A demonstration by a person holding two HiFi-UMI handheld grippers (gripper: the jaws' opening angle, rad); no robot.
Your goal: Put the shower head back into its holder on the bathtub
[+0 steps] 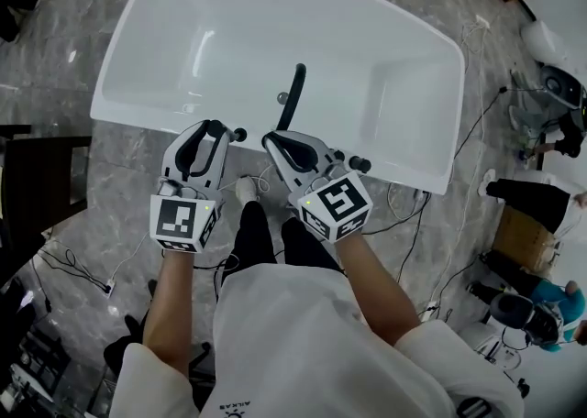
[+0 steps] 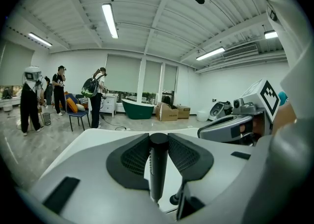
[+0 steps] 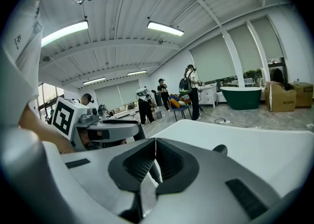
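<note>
The white bathtub (image 1: 367,68) lies just ahead of me. My left gripper (image 1: 220,127) is at its near rim. In the left gripper view, that gripper (image 2: 158,144) is shut on the black stick-shaped shower head (image 2: 157,169), held upright between the pads. My right gripper (image 1: 272,139) is beside it, pointing at a black upright pipe (image 1: 293,95) that rises from the rim. Its pads (image 3: 169,156) meet in the right gripper view with nothing seen between them. Black knobs (image 1: 240,135) (image 1: 359,164) sit on the rim near each gripper. Whether the pipe carries the holder I cannot tell.
A pale hose (image 1: 264,176) loops by my knees. Cables (image 1: 413,214) trail over the marble floor. A cardboard box (image 1: 523,237) and a seated person (image 1: 541,196) are at the right, with dark furniture (image 1: 37,178) at the left. Several people (image 2: 29,100) stand far off.
</note>
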